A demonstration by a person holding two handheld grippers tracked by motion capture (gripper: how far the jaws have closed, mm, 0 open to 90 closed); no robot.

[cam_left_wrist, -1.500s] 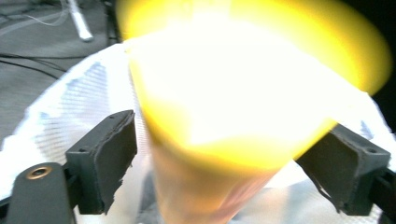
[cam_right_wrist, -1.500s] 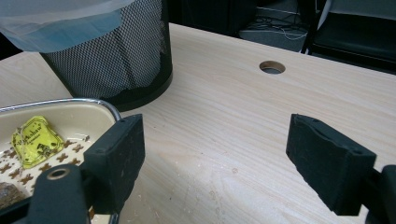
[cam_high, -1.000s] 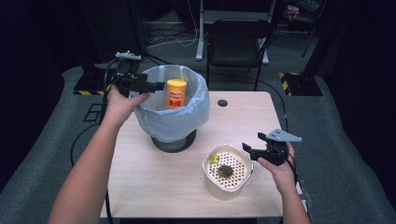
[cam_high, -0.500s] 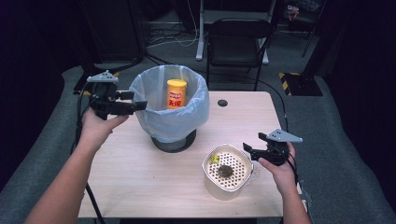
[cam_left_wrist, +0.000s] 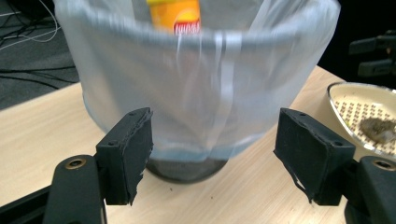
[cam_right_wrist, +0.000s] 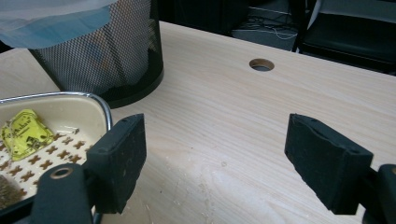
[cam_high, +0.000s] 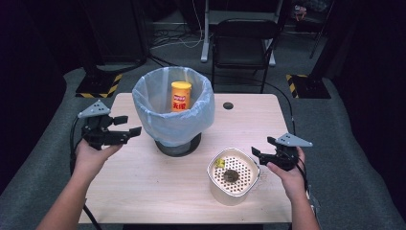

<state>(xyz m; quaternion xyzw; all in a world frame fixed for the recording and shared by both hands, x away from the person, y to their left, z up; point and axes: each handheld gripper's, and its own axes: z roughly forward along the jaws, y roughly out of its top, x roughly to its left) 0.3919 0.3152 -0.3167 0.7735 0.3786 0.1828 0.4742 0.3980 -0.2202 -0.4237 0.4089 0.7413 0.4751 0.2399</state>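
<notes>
A black mesh bin [cam_high: 173, 109] lined with a pale blue bag [cam_left_wrist: 196, 79] stands at the table's middle back. An orange-yellow can [cam_high: 181, 96] stands upright inside it; the can's label [cam_left_wrist: 180, 16] shows above the bag's rim. My left gripper [cam_high: 128, 125] hovers open just left of the bin, its jaws pointing at the bag with nothing between them. A cream perforated tray [cam_high: 233, 175] sits at the front right, holding a yellow wrapper [cam_right_wrist: 24, 132] and a brown clump [cam_high: 231, 175]. My right gripper [cam_high: 261, 148] is open beside the tray's right rim, empty.
The wooden table [cam_high: 153, 187] has a round cable hole [cam_high: 228, 105] at the back right. A black chair [cam_high: 244, 43] stands behind the table, with cables on the floor. Bare wood lies between the bin and the tray.
My left gripper has drawn back from the bin's upper rim, moving left and toward the front, down to the bin's left side. The right gripper has stayed by the tray.
</notes>
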